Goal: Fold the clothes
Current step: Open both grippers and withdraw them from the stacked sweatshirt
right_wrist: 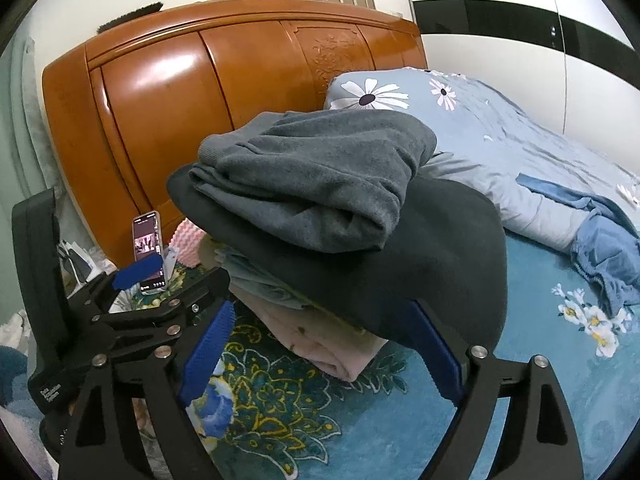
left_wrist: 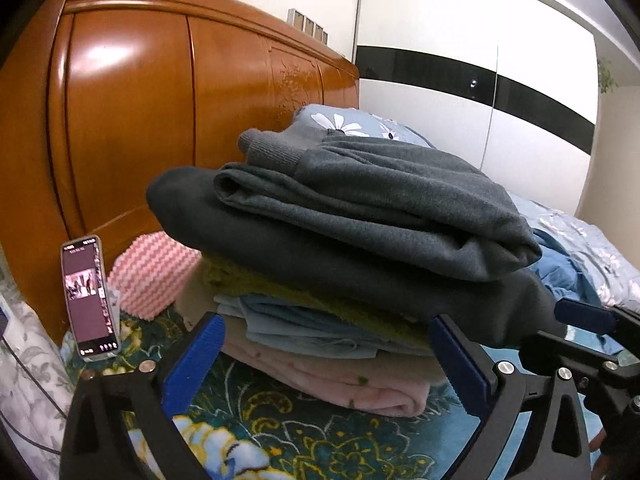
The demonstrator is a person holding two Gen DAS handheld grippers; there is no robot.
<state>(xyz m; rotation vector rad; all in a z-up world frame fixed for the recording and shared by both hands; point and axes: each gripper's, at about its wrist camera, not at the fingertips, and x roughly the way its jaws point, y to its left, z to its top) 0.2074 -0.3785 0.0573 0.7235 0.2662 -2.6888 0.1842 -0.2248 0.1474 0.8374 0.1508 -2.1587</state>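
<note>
A stack of folded clothes (left_wrist: 340, 240) sits on the floral bedspread (left_wrist: 320, 448). On top lies a grey sweatshirt (right_wrist: 320, 176). Below it come a wider dark grey garment (right_wrist: 440, 260), an olive layer (left_wrist: 280, 292), a light blue one (left_wrist: 300, 328) and a pink one (left_wrist: 340, 384) at the bottom. My left gripper (left_wrist: 326, 364) stands open at the stack's near left side, its blue pads apart and pressing on nothing. My right gripper (right_wrist: 322, 354) is open at the near right corner. The dark garment overhangs its right finger.
A wooden headboard (left_wrist: 160, 100) rises behind the stack. A phone (left_wrist: 90, 298) leans upright at the left beside a pink zigzag cloth (left_wrist: 152, 276). A daisy-print quilt (right_wrist: 480, 128) and a loose blue garment (right_wrist: 608, 256) lie to the right.
</note>
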